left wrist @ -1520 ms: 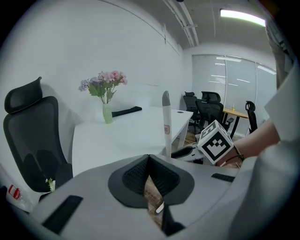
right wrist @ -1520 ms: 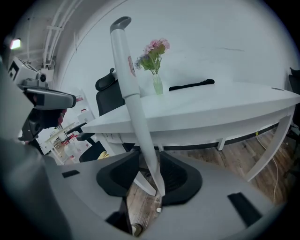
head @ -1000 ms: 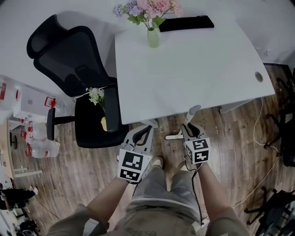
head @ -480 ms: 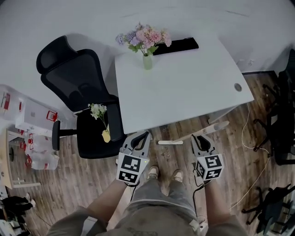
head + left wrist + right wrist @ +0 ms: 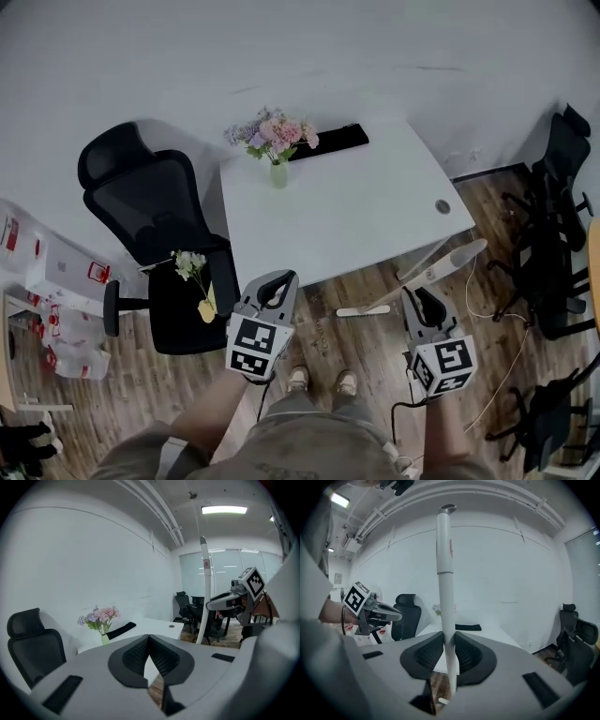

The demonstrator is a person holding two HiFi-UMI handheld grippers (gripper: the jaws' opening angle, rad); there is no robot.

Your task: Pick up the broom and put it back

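While the person stands on the brown wooden plank floor point(image 5: 375, 352), the white rectangular desk point(image 5: 375, 206) takes up most of the room ahead of them, pushed against the pale wall. To its left is a black mesh high-backed office chair point(image 5: 150, 202), and more black office chairs point(image 5: 548, 225) crowd the right side.

The long white broom handle point(image 5: 450, 262) is off the ground, just beside the desk's near right corner. From the right gripper view it stands nearly upright point(image 5: 444, 573), its capped top high against the wall and its lower part running down between the jaws. The right gripper point(image 5: 419, 295) is clamped on it, with the dark ribbed pads point(image 5: 466, 654) pressing the handle from both sides. From the left gripper view the same handle point(image 5: 205, 573) rises off to the right, beside the other tool's marker cube.

The left gripper point(image 5: 278, 281) hovers near the chair's seat, well apart from the broom. Its jaws are squeezed together at the tips with nothing caught between them point(image 5: 149, 639).

On the far side of the desk lies a flat black oblong pad point(image 5: 328, 141), and just beside it a pale green glass vase of pink and purple flowers point(image 5: 277, 159). A small yellow vase of white flowers point(image 5: 205, 310) sits on the black chair's seat.
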